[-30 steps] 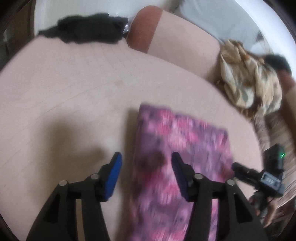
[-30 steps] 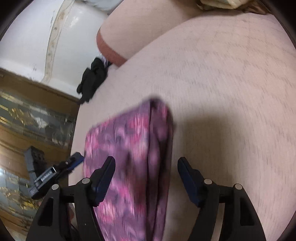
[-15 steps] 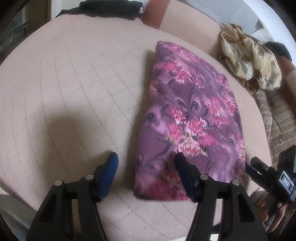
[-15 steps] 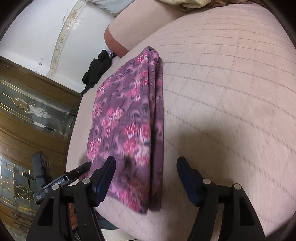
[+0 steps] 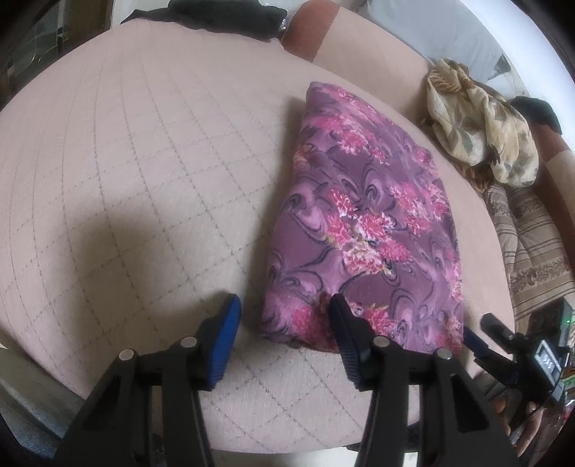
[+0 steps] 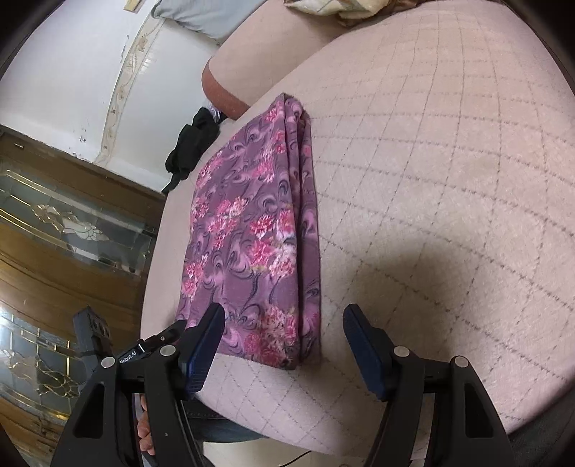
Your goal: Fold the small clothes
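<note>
- Where the quilted cushion (image 5: 143, 179) nears its front edge, a folded purple floral garment (image 5: 366, 222) is seen lying flat.
- Left claw (image 5: 284, 323) and right claw (image 6: 284, 334) are held open, empty, just short of the garment's near edge.

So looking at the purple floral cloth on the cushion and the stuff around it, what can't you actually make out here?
- Purple floral cloth: the layer count inside the fold; both views show only its top and edges.
- Black garment: cut off by the top edge in the left wrist view, its type unclear.
- Beige patterned cloth: crumpled, shape unreadable.
- Right gripper: only its tip shows at the left wrist view's edge.
</note>
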### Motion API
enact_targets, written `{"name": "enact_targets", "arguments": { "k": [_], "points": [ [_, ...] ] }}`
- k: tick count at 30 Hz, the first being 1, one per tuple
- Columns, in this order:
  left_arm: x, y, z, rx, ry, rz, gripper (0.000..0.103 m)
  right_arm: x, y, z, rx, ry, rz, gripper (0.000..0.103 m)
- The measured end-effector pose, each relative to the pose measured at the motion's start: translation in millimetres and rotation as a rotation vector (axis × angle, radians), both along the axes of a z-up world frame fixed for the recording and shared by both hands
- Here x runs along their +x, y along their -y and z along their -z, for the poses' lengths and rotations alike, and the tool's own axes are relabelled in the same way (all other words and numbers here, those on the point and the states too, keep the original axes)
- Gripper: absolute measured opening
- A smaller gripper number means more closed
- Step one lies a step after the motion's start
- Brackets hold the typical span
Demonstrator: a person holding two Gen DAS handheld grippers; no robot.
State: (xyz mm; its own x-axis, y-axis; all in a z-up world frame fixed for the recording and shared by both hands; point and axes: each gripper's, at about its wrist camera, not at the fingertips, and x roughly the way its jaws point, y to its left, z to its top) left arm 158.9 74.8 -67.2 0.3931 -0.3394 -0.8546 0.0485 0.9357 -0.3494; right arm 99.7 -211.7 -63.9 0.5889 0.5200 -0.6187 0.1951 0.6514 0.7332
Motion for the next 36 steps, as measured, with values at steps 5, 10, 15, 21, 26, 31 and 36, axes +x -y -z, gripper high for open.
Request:
{"name": "enact_targets", "arguments": {
  "k": [5,10,15,21,26,31,36],
  "points": [
    [1.4,-4.4,1.1,-0.030,-0.012,-0.013,0.050,-0.1,-1.3,6.7,0.012,-0.024,-0.010,0.066],
    [4.7,-0.8,4.0,-0.081,-0.024,0.016,0.026,5.2,-1.4,18.3,0.067,-0.044,-0.028,0.045],
    [4.5,-6.6,-4.4,-0.127,0.000,0.015,0.012,6.9,-1.9,30.0,0.097,-0.082,-0.041,0.016],
    [-21.2,-19.8,-17.4,-0.224,0.015,0.012,0.011,-17.2,11.3,-9.3,0.059,0.004,0.002,0.010],
    [-13.2,-1.1,-0.5,-0.086,-0.032,0.032,0.013,-13.3,2.9,24.9,0.015,-0.111,-0.022,0.011],
    [-21.8,6.7,-5.6,0.058,0.025,0.008,0.039,-15.5,7.5,17.5,-0.046,-0.092,-0.006,0.020],
    [-34.5,20.7,-16.6,0.226,0.112,0.026,0.064,-17.9,3.3,11.0,-0.074,-0.082,-0.002,0.037]
  ]
}}
